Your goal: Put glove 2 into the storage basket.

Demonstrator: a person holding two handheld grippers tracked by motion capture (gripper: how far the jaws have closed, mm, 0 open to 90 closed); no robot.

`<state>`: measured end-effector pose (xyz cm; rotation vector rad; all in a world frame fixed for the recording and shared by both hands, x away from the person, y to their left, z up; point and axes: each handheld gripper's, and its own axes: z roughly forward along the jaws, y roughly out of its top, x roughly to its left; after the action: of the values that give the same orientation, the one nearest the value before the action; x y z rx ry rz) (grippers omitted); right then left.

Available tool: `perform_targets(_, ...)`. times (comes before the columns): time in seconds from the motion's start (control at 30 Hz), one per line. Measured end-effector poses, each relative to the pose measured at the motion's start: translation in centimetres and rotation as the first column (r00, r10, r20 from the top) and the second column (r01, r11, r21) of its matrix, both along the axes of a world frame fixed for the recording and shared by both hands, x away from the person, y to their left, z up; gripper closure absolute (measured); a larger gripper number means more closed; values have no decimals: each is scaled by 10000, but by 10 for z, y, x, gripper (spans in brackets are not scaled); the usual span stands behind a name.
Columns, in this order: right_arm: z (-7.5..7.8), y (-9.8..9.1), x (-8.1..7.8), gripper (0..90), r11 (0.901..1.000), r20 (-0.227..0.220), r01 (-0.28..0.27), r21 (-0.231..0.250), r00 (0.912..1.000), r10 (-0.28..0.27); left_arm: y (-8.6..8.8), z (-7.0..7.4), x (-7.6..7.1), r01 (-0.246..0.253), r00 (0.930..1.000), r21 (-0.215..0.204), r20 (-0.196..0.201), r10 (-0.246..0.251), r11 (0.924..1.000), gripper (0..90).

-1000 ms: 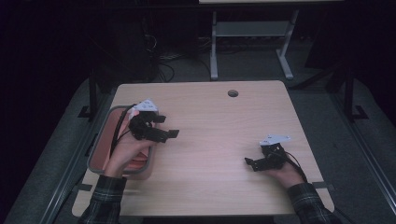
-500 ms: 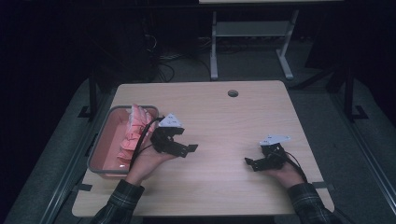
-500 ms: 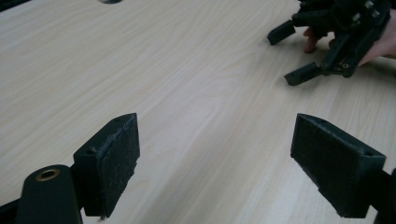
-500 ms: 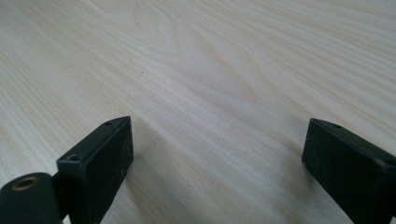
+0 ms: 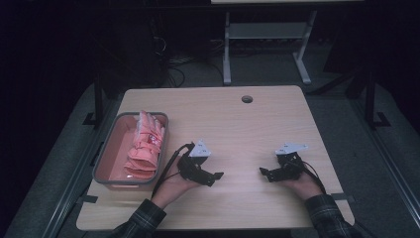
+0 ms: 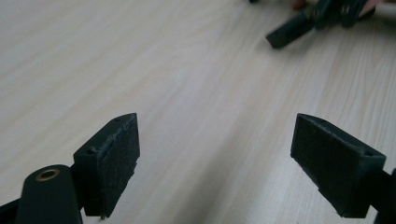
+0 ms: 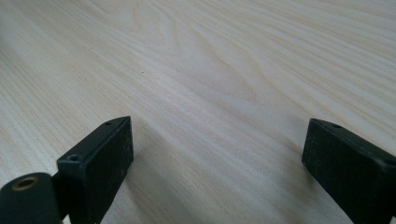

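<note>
A pink glove (image 5: 143, 145) lies in a grey bin (image 5: 105, 156) at the table's left side. My left gripper (image 5: 214, 177) rests low on the wooden table, just right of the bin, open with nothing between its jaws. In the left gripper view my left gripper (image 6: 215, 161) has its jaws wide apart over bare wood, and the right gripper's black jaw tip (image 6: 289, 32) shows at the top. My right gripper (image 5: 265, 173) sits near the table's front right, open and empty. The right gripper view has my right gripper (image 7: 217, 163) spread over bare wood.
The light wooden table (image 5: 233, 129) has a round cable hole (image 5: 246, 99) near its far edge. A metal stand (image 5: 267, 39) is on the floor behind the table. The surroundings are dark.
My left gripper has moved away from the bin, rightward and toward the table's front, leaving the pink glove in the bin. The right gripper has stayed put.
</note>
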<state>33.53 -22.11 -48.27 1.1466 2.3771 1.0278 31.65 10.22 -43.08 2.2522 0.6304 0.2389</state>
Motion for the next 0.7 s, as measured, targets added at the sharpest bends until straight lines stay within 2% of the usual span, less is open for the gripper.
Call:
perform_targets(0.13, 0, 0, 0, 84, 10000, -8, 5, 3, 10000, -5, -7, -15, -4, 102, 9999, 352, -97, -99, 9993, 150)
perform_targets(0.3, 0, 0, 0, 84, 10000, 9, -5, 0, 10000, 5, -11, -28, -5, 50, 10000, 578, -40, -48, 9983, 150)
perform_targets(0.37, 0, 0, 0, 84, 10000, 5, -1, 0, 10000, 1, -13, -32, -4, 134, 9998, 765, -167, -122, 9970, 150)
perform_targets(0.47, 0, 0, 0, 84, 10000, -25, 21, 5, 10000, -21, -17, -38, -4, 191, 9998, 1078, -76, -184, 9940, 145)
perform_targets(0.6, 0, 0, 0, 84, 10000, 7, -4, 0, 10000, 4, -16, -43, -5, 313, 9995, 676, -102, -306, 9972, 137)
perform_targets(0.7, 0, 0, 0, 84, 10000, 7, -3, -1, 10000, 3, -12, -47, -5, 431, 9990, 245, 96, -433, 9988, 122)
